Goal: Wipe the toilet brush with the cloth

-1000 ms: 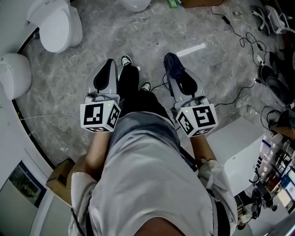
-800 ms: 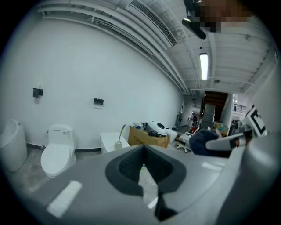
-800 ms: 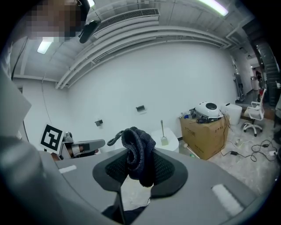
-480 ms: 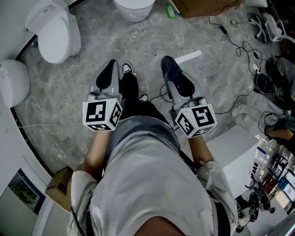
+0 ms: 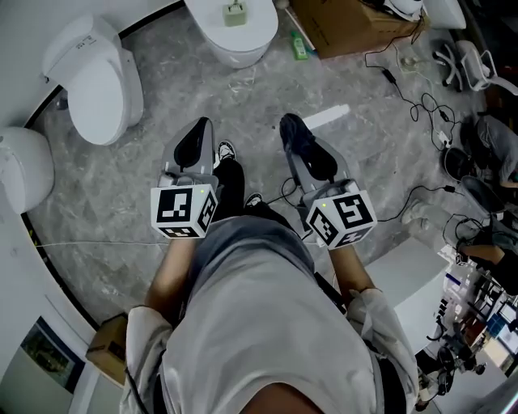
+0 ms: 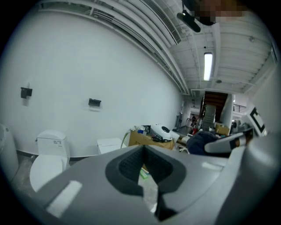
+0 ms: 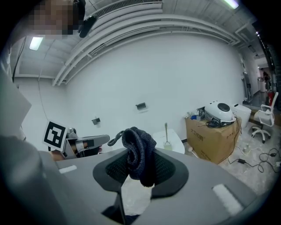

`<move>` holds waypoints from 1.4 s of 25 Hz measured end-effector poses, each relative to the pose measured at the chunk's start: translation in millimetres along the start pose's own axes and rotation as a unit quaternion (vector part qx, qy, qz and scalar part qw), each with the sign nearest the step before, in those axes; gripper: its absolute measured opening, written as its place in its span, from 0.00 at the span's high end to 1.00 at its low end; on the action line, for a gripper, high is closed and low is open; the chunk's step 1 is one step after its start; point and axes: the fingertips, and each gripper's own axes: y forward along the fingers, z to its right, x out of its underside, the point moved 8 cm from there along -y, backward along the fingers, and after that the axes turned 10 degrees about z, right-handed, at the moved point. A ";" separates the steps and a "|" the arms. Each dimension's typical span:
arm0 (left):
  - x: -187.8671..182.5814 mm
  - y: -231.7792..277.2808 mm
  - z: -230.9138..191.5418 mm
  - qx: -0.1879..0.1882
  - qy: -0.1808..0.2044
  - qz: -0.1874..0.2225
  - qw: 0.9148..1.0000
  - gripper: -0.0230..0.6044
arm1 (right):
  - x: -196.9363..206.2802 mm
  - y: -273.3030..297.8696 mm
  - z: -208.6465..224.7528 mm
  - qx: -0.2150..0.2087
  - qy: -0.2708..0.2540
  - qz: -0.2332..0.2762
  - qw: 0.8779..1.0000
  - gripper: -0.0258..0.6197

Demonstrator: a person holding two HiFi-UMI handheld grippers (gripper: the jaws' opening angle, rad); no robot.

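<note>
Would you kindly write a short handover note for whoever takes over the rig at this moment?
Left gripper: shut, nothing in it.
Right gripper: shut on the dark cloth.
Toilet brush: upright in its holder on the closed toilet lid ahead; neither gripper touches it.
Done: cloth is in hand.
Left: wiping not yet begun. Walk up, probably take the brush with the left gripper, then wipe it with the cloth.

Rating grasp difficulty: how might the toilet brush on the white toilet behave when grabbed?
The toilet brush, a thin upright handle in a small base, probably tips if nudged. The smooth toilet may let it slide.
</note>
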 end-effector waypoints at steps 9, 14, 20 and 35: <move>-34.4 54.2 -56.5 0.010 0.006 0.016 1.000 0.96 | -41.0 78.2 -1.6 0.000 -0.017 0.011 1.000 0.81; -48.4 82.9 -79.0 0.017 0.005 0.023 1.000 0.96 | -56.8 111.2 3.1 0.005 -0.020 0.016 1.000 0.81; -62.6 101.1 -94.6 0.020 0.005 0.037 0.999 0.96 | -68.7 132.1 6.9 0.011 -0.021 0.022 0.999 0.81; -70.9 203.2 -95.8 0.019 0.009 0.029 0.999 0.96 | -103.1 212.2 79.0 -0.002 -0.013 0.029 0.999 0.81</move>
